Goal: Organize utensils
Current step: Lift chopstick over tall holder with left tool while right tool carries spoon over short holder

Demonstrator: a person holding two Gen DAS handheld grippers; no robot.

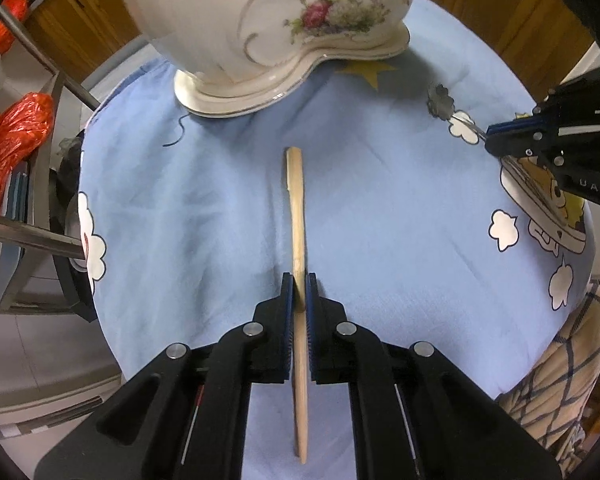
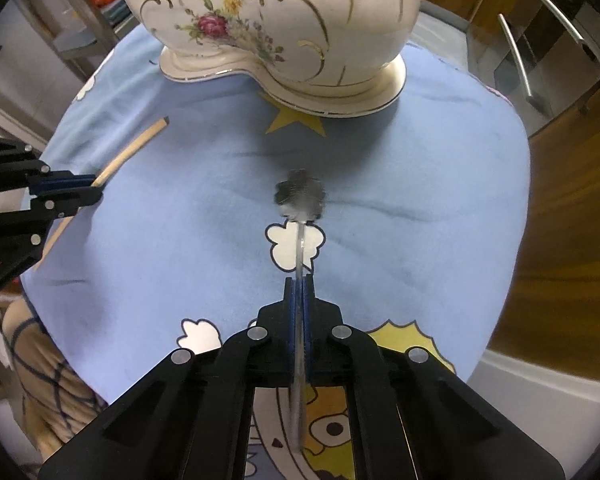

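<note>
My left gripper [image 1: 299, 285] is shut on a pale wooden stick [image 1: 296, 216] and holds it over the blue cloth, tip pointing at the vase. It also shows in the right wrist view [image 2: 94, 187] with the wooden stick [image 2: 134, 148]. My right gripper [image 2: 299, 286] is shut on a metal utensil [image 2: 300, 200] with a flower-shaped head. In the left wrist view the right gripper [image 1: 486, 136] and the utensil [image 1: 441, 100] sit at the right. A cream floral ceramic vase [image 1: 276, 20] stands at the table's far side, also in the right wrist view [image 2: 276, 24].
A round table under a blue cartoon cloth [image 1: 204, 208] fills both views. A metal rack with orange bags [image 1: 16, 140] stands at the left. Wooden cabinets with metal handles [image 2: 540, 48] are behind on the right. A person's checked clothing [image 1: 572, 368] is at the table's near edge.
</note>
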